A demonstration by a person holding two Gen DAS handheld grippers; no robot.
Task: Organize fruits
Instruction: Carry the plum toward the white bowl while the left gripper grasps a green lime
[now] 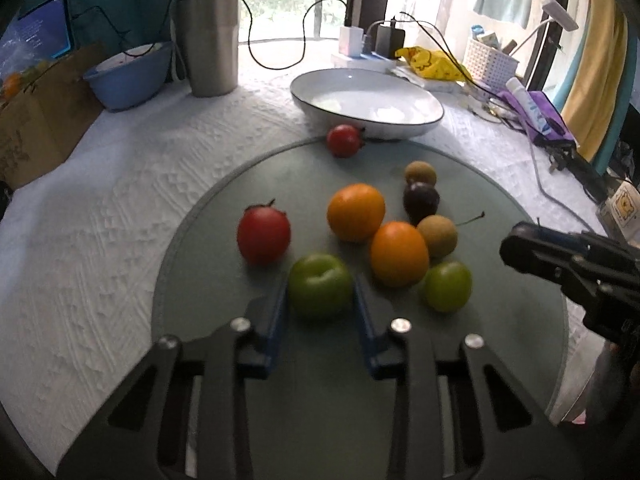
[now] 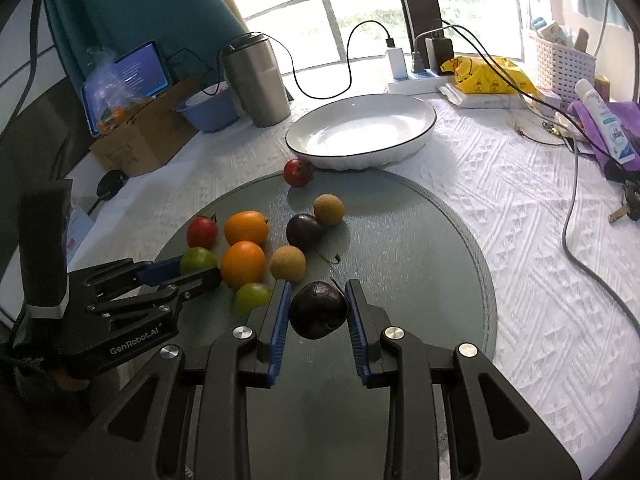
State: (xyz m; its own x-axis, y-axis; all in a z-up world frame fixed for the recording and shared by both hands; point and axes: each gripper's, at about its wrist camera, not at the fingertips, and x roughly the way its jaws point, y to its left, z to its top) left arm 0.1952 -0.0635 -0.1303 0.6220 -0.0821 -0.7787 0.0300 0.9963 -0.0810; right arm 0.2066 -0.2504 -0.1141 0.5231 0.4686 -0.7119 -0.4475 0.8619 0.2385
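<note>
The right tool (image 2: pixel 318 310) has its blue pads either side of a dark plum (image 2: pixel 319 311), pinching it or very near to it; whether the plum is lifted off the grey mat (image 2: pixel 420 264) cannot be told. The left tool (image 1: pixel 320 298) brackets a green plum (image 1: pixel 320 285), its pads touching or just beside the skin, the fruit resting on the mat.

Judging by the white bowl (image 2: pixel 424 136), which holds nothing and stands beyond both tools at the far edge of the mat, the sorting has barely begun: no fruit is placed yet. Ahead of the left tool lie two oranges (image 1: pixel 356 212), a red tomato (image 1: pixel 264 234), a second green plum (image 1: pixel 447 286), two brown fruits and another dark plum (image 1: pixel 421 199). A second tomato (image 1: pixel 344 141) sits farthest, just beside the bowl.
</note>
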